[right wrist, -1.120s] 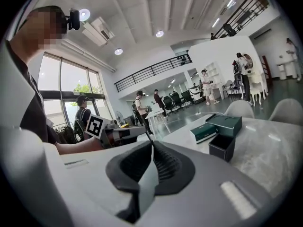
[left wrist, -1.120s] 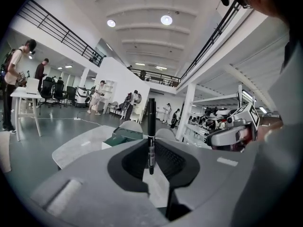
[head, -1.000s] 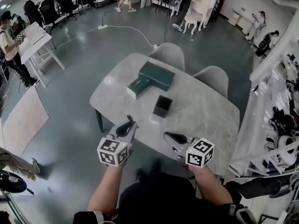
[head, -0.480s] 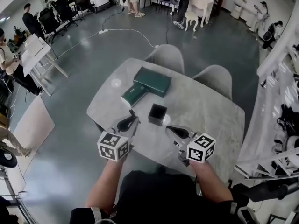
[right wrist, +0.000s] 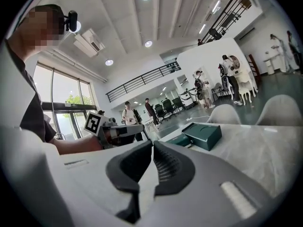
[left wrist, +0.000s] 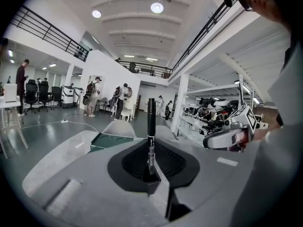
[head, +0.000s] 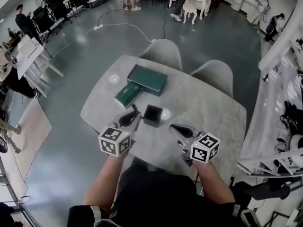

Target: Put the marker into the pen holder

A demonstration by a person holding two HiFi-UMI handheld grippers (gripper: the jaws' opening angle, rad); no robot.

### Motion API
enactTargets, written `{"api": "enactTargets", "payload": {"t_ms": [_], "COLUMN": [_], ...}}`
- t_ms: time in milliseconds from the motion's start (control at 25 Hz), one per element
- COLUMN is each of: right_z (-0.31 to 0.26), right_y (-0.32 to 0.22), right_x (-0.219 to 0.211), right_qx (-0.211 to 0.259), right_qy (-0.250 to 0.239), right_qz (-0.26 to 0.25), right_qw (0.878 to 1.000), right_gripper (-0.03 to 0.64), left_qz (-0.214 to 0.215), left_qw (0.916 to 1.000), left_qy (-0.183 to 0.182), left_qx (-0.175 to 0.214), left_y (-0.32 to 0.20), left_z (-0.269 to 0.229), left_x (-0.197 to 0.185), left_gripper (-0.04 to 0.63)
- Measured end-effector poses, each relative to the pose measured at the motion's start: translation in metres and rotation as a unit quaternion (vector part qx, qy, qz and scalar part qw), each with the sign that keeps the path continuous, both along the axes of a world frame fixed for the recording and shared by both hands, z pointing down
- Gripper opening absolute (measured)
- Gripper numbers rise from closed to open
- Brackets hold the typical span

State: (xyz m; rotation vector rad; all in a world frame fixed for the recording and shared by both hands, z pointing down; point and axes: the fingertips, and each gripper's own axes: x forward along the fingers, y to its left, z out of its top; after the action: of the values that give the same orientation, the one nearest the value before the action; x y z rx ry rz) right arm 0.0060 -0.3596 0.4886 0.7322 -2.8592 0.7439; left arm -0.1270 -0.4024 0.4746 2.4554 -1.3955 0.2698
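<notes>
Clamped by its lower end and standing upright in left hand-held gripper [left wrist: 151, 173]: marker [left wrist: 151, 126], just left of pen holder [head: 152, 115] (not yet over its mouth). Judged light, stiff, smooth-barrelled; apt to pivot under so low a grip. Right of holder: right hand-held gripper [right wrist: 152, 148], jaws together, empty.

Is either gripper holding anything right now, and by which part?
The left gripper grips the marker by one end; the rest sticks out past its fingers. The right gripper is shut on nothing.
</notes>
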Motion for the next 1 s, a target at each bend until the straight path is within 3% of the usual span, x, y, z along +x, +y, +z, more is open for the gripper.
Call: {"api": "enactTargets", "payload": {"t_ms": [600, 840, 1000], "right_z": [0.009, 0.012, 0.019], "right_y": [-0.052, -0.063, -0.067], "right_x": [-0.018, -0.023, -0.025], "right_qx": [-0.014, -0.021, -0.027], "right_qy": [0.02, 0.019, 0.018], "right_qz": [0.043, 0.055, 0.056], "right_qw": [0.999, 0.998, 0.998], "right_gripper": [0.005, 0.005, 0.004], "left_qz": [0.075, 0.084, 0.094], "left_qw": [0.9966, 0.994, 0.9919], "left_qy": [0.009, -0.023, -0.023], "left_qx": [-0.03, -0.066, -0.081], "left_y": [-0.078, -0.097, -0.104], "left_z": [0.051, 0.095, 0.113], "left_x": [0.016, 0.014, 0.016], "left_gripper": [0.051, 0.051, 0.051]}}
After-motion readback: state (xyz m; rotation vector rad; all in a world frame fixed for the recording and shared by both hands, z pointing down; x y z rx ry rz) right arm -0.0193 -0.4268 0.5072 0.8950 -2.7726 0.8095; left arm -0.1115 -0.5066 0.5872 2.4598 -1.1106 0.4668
